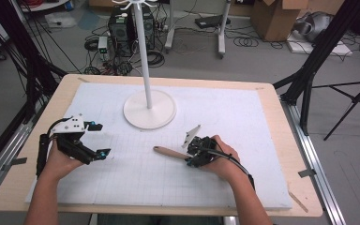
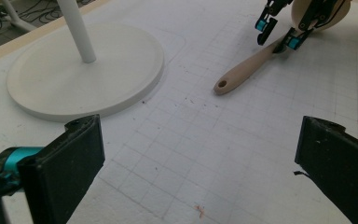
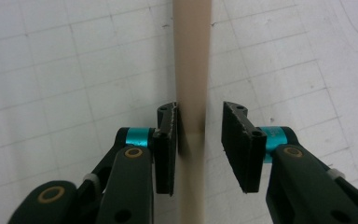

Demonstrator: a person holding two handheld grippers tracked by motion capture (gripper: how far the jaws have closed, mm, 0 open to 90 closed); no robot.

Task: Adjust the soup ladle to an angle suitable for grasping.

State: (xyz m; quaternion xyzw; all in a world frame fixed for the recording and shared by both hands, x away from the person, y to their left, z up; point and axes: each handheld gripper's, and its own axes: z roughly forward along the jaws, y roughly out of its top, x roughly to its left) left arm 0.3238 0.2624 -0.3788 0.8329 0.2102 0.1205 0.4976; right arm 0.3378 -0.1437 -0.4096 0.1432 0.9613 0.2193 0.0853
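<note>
Wooden handle (image 1: 168, 152): was laid flat on the foam mat (image 1: 243, 117), near the stand base (image 1: 149, 109).
Right gripper (image 3: 199, 140): was parted slightly astride the handle; a gap was seen at one pad, so nothing was gripped, probably a release.
Left gripper (image 2: 200, 154): was held wide open, empty, beside the base.
Left gripper view: the handle's hanging hole (image 2: 222, 85) was revealed.

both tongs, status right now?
Left tongs: open, nothing between the jaws.
Right tongs: open around the wooden handle; one jaw at it, a gap at the other, no clamp.
</note>
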